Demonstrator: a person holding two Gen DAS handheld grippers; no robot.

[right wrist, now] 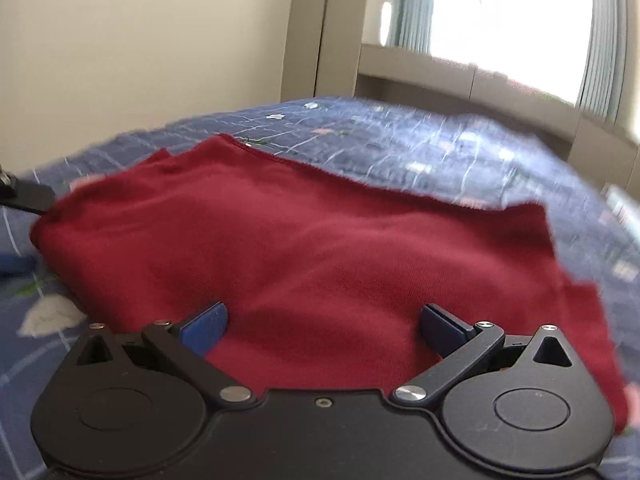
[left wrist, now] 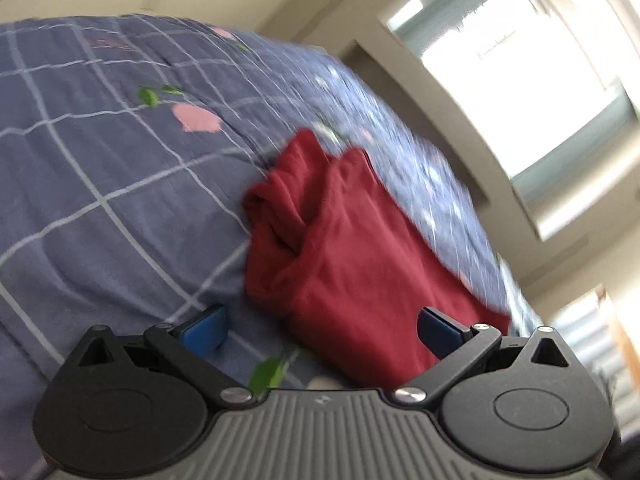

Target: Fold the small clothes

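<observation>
Garment: the red garment [right wrist: 304,256] lies on the bed [left wrist: 100,184], spread wide so its edges can be reached for folding.
Left gripper [left wrist: 320,330]: jaws wide apart, empty, beside the bunched end.
Right gripper [right wrist: 322,326]: jaws wide apart, empty, just over the near edge, likely to pinch it.

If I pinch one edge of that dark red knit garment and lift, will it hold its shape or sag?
The dark red knit garment will likely sag: it already lies in soft folds and bunches at one end. It probably weighs little. It may drag on the blue checked bedspread rather than slide.
</observation>
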